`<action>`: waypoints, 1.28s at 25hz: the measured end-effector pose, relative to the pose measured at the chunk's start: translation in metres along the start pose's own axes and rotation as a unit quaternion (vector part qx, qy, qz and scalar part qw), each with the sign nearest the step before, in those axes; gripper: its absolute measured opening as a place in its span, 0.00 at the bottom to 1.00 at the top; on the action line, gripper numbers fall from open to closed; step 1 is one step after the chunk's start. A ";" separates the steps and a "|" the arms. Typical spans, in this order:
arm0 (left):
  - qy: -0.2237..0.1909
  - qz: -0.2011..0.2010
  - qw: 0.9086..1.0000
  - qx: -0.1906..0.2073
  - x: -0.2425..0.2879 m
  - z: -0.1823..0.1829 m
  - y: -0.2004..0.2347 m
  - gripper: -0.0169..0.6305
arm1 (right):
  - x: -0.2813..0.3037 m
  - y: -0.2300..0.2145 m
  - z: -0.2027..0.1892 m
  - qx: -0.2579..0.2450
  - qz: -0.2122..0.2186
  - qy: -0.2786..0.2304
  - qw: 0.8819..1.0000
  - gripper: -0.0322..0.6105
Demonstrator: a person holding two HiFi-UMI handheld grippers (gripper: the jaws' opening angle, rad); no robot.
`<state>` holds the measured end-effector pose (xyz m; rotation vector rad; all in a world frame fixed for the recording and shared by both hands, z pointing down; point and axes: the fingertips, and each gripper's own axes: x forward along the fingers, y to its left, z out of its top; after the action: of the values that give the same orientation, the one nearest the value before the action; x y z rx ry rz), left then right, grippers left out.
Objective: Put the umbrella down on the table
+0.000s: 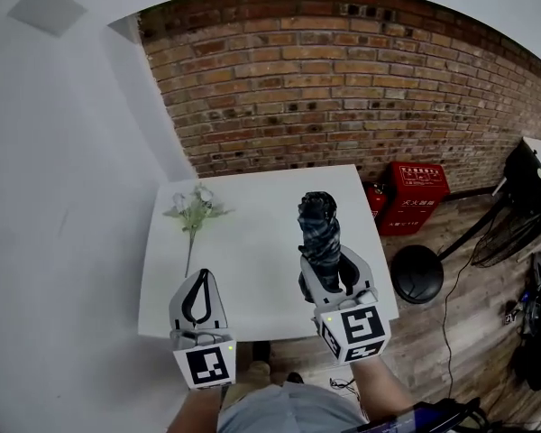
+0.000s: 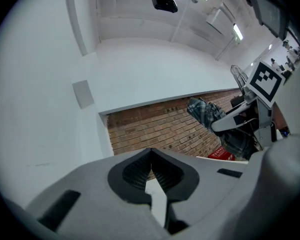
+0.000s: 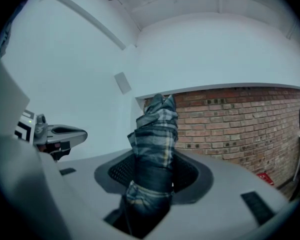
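Note:
A folded umbrella in dark plaid cloth stands upright over the right half of the white table. My right gripper is shut on its lower part, and the top sticks up past the jaws. From the right gripper view the umbrella rises out of the gripper, with the pads pressing on both sides of it. My left gripper hovers over the table's front left edge, its tips together and holding nothing. In the left gripper view that gripper is shut, and the umbrella shows at the right.
A spray of pale artificial flowers lies on the table's back left. Behind the table is a brick wall. A red fire-extinguisher box and a black round stand base sit on the wooden floor at the right.

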<state>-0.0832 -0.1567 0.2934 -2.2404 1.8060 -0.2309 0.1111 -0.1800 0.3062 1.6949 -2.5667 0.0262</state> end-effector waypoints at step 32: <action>0.031 -0.022 0.999 -0.022 0.073 -0.071 0.041 0.04 | 0.100 0.044 -0.076 -0.010 0.034 0.099 0.994 0.35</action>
<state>-0.1252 -0.2428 0.3470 -2.3287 1.8118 -0.2753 0.0350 -0.2505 0.3893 1.5143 -2.4679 0.1614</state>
